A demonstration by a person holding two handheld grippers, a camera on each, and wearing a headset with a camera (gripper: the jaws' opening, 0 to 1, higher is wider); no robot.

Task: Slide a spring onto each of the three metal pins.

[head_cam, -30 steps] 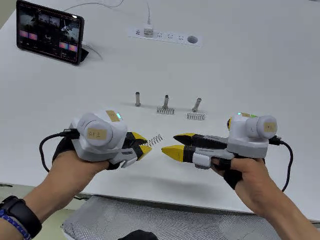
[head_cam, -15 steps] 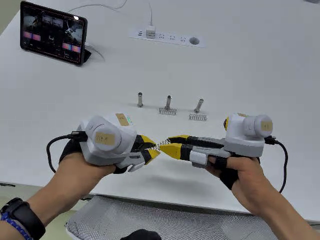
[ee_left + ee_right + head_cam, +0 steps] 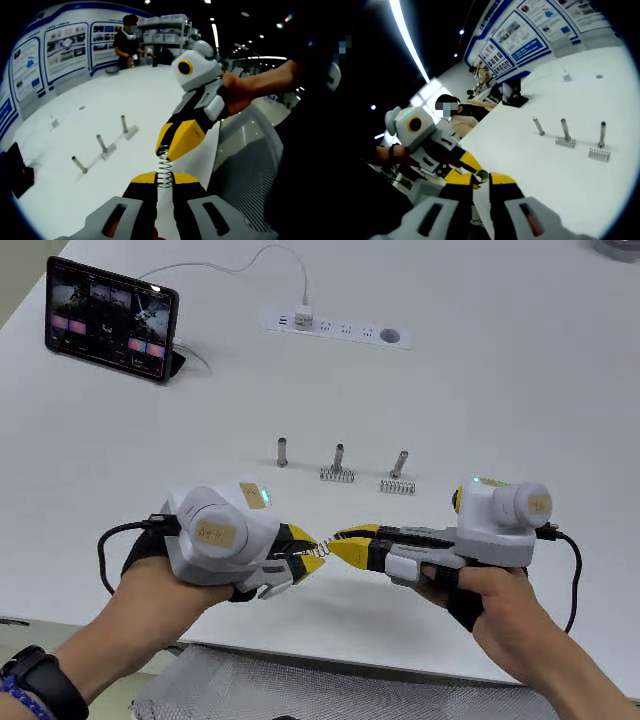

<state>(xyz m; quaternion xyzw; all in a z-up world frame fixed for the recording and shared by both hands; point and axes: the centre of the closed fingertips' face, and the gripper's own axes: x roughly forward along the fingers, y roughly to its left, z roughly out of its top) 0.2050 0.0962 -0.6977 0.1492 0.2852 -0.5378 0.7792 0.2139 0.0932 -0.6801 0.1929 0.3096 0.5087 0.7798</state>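
A small spring [image 3: 320,548] hangs in the air between both grippers, above the table's front edge. My left gripper [image 3: 305,560] is shut on its near end [image 3: 163,172]. My right gripper [image 3: 338,544] has its yellow jaws closed over the spring's other end [image 3: 481,175]. Three metal pins [image 3: 282,451], [image 3: 338,457], [image 3: 399,463] stand in a row farther back, all bare. One loose spring [image 3: 337,476] lies at the base of the middle pin. A second one [image 3: 397,487] lies by the right pin.
A tablet [image 3: 112,318] stands propped at the back left, and a white power strip [image 3: 335,328] with a cable lies at the back centre. A mesh chair seat [image 3: 300,690] sits below the table's front edge. People stand in the background [image 3: 127,42].
My right gripper has moved left to the spring held by the left gripper, and its jaws have gone from open to shut on the free end. The left gripper kept its hold.
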